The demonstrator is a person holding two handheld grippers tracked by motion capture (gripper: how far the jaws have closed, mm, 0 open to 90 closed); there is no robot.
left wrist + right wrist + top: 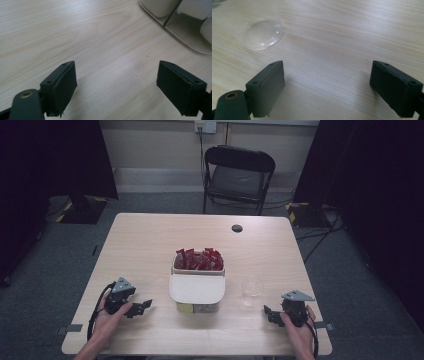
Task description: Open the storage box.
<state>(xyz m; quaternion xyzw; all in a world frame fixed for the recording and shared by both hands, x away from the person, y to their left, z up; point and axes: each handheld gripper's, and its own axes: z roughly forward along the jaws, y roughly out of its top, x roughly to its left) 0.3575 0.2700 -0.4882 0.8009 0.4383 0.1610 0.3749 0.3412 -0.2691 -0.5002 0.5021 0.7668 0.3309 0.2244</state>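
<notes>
— High view: left gripper (pixel 141 307) and right gripper (pixel 269 313) resting on pale wood table (pixel 145 240), either side of white box (pixel 197 292); red packets (pixel 199 259) behind.

— Right gripper view: clear round cup (pixel 254 27) just ahead-left. Both jaws wide apart, holding nothing.

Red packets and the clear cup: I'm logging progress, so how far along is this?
Nothing looks done: the red packets sit in the white container, and the clear cup stands empty beside it. Nothing is in hand: the left gripper and right gripper rest open on the table, apart from both. Any reaching, grasping and moving is left.
</notes>
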